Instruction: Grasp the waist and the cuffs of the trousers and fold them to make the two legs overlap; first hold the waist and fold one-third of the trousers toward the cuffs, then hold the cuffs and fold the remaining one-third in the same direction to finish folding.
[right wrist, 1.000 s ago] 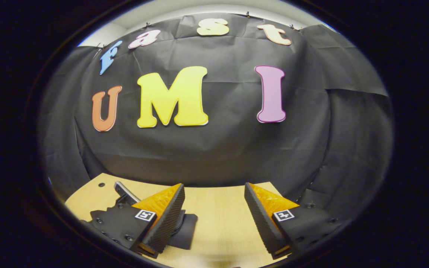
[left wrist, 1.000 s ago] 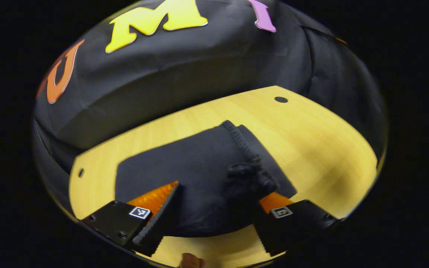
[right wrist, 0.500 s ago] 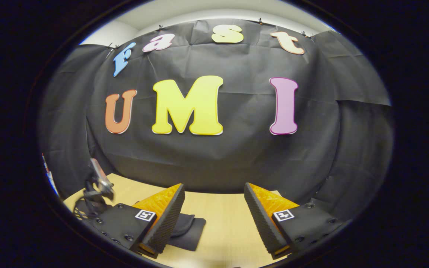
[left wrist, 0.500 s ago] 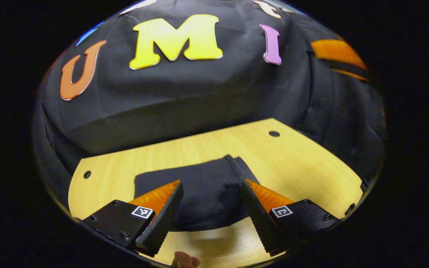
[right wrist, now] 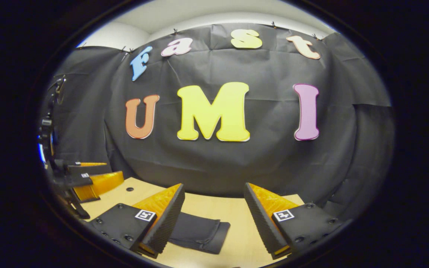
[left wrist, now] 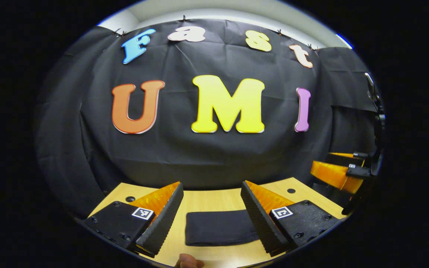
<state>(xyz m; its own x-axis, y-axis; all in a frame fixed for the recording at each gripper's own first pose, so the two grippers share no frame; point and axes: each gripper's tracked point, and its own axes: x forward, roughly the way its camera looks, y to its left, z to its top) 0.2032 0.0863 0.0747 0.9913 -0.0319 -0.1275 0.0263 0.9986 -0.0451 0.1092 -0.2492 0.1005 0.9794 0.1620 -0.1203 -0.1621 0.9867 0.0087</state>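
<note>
The dark trousers (left wrist: 220, 231) lie folded into a flat compact rectangle on the light wooden table (left wrist: 207, 201). In the left gripper view they rest between and beyond my left gripper (left wrist: 210, 219), which is open, lifted off the cloth and holding nothing. In the right gripper view the trousers (right wrist: 199, 232) sit low and left of centre, partly hidden behind one finger of my right gripper (right wrist: 214, 219), which is open and holds nothing. The right gripper (left wrist: 339, 173) appears at the right edge of the left gripper view; the left gripper (right wrist: 88, 178) appears at the left edge of the right gripper view.
The table has small round holes (left wrist: 291, 190) near its back corners. The black cloth wall (left wrist: 214, 156) stands right behind the table's far edge. A fingertip (left wrist: 188, 262) of the holding hand peeks in at the bottom of the left gripper view.
My left gripper has let go of the trousers, risen and tilted up from the table toward the wall. The right gripper has also lifted; the trousers stay folded on the table.
</note>
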